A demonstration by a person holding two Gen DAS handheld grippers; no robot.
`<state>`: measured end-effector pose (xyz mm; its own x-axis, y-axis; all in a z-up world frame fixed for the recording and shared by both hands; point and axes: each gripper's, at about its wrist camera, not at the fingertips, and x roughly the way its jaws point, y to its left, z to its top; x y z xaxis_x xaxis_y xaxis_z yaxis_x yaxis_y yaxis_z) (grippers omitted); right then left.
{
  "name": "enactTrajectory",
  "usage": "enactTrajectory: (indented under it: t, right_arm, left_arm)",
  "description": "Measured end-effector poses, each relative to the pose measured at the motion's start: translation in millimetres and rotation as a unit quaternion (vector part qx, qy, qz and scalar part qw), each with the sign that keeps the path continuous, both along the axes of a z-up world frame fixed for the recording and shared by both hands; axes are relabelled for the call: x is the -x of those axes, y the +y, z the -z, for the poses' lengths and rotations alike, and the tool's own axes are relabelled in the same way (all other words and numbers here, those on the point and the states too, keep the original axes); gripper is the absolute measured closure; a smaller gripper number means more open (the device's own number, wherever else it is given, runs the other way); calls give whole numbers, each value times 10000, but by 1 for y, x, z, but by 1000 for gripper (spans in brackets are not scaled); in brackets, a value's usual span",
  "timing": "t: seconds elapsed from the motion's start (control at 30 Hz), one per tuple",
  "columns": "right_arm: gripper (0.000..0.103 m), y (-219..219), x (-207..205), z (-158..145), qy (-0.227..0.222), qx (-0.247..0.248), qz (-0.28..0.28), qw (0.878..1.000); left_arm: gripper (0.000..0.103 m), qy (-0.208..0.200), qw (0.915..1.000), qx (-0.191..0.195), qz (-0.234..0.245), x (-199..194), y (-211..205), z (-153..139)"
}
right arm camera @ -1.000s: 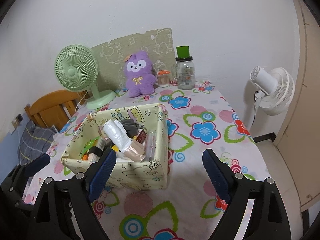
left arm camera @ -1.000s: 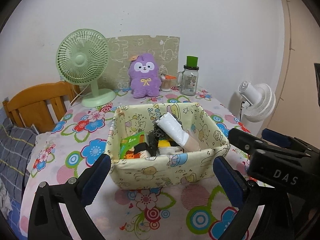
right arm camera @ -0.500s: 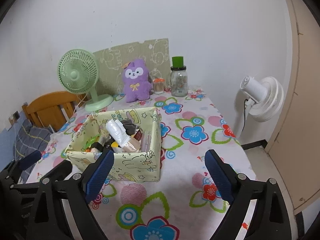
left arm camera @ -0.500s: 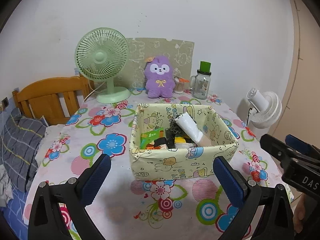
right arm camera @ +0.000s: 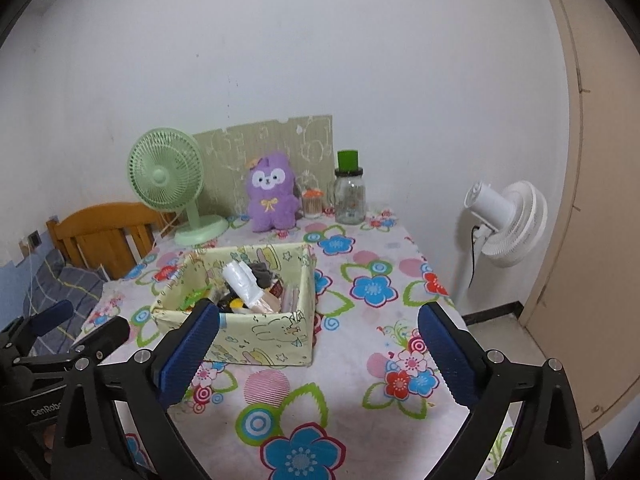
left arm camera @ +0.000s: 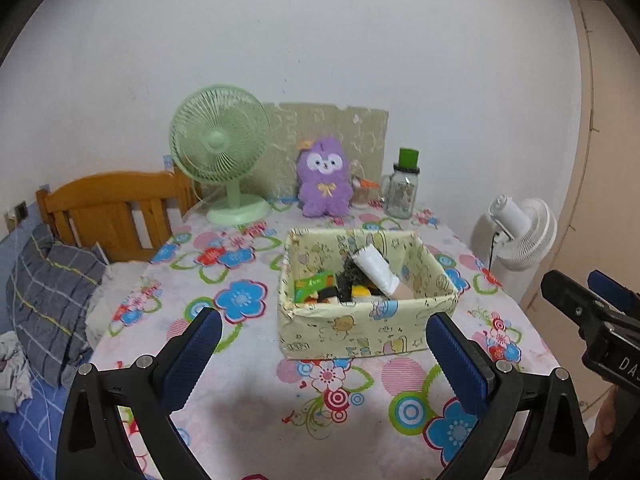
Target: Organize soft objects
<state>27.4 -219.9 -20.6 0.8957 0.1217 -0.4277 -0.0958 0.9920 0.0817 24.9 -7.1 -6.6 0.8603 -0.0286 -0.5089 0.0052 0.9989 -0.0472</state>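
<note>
A: Both pairs of jaws stand spread wide with nothing between them. The left gripper [left arm camera: 320,344] hangs over the near edge of the flower-print tablecloth [left arm camera: 248,408], and the right gripper [right arm camera: 318,342] has just been opening its jaws further, also empty.

B: And just beyond the blue pads?

A: The pale yellow fabric storage box with cartoon print [left arm camera: 360,332] sits on the cloth, clear of both grippers. Inside it lies a white rolled bundle with a tan end [left arm camera: 378,270], tilted against dark soft pieces, beside a green packet [left arm camera: 314,282] and something yellow [left arm camera: 360,291].

B: Further back?

A: Against the wall, the purple plush toy with a yellow bow [left arm camera: 325,180] sits upright, between the mint-green desk fan [left arm camera: 220,148] and a glass jar with a green lid [left arm camera: 402,190]. Off the table's right side stands a white floor fan [right arm camera: 506,224]; on the left, a wooden headboard [left arm camera: 108,204] and grey checked bedding [left arm camera: 52,296].
</note>
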Motion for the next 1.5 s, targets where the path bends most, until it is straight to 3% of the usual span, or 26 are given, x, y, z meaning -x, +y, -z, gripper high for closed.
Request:
enactTrajectory:
  t: [0.43,1.5]
  right_arm:
    - [1,-1,24,-12,-273,-30,22,9996]
    - [1,10,26,-15,-256,45,-76,9996]
  left_arm:
    - [0,-151,9999,18,64,19,0,-13]
    - [0,-321,9993,-12,181,23,-3,-20]
